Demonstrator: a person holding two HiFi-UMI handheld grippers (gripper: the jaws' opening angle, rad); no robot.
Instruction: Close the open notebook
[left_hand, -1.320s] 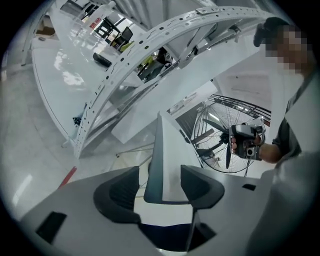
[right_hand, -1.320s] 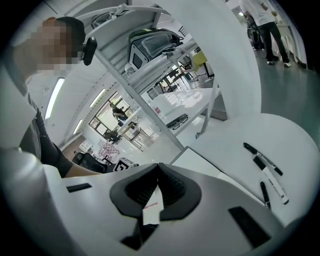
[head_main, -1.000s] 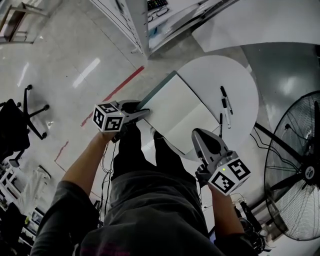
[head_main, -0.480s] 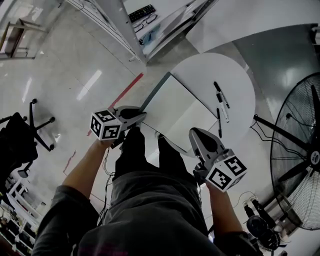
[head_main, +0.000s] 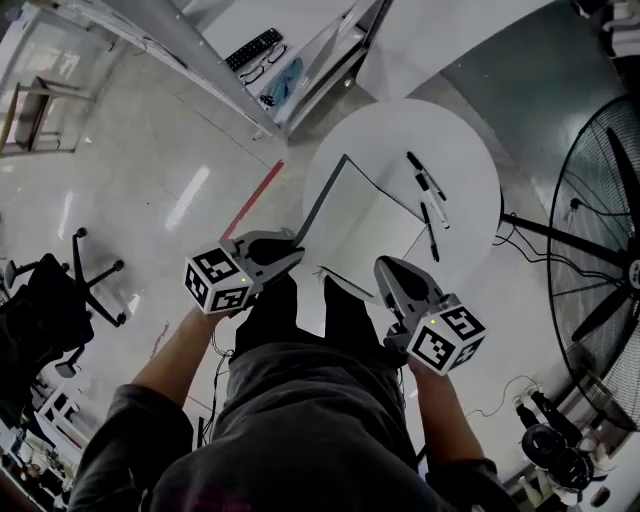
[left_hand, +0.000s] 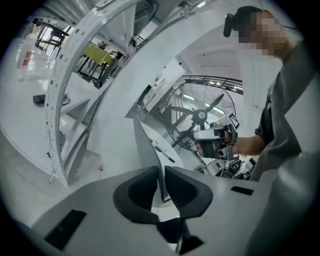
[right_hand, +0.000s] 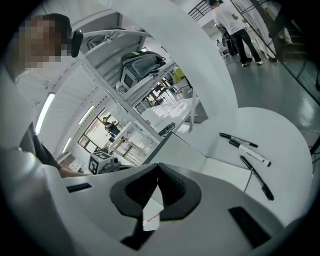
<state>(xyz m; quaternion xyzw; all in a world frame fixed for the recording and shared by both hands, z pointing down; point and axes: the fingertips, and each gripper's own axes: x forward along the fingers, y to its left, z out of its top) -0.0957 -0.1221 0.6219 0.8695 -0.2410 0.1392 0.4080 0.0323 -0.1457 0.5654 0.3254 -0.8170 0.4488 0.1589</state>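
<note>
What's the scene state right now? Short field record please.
table: round, white
notebook: open on the table, left cover tilted up off the pages
left gripper: jaws closing on the left cover's edge, which stands between them
right gripper: jaws together, nothing held, by the notebook's near right corner
markers: three, lying on the table right of the notebook
pedestal fan: on the floor right of the table
task: notebook not yet closed

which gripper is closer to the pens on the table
Right. The right gripper is at the table's near edge, on the pens' side; the left gripper is across the notebook, jaws closing on its raised cover.
</note>
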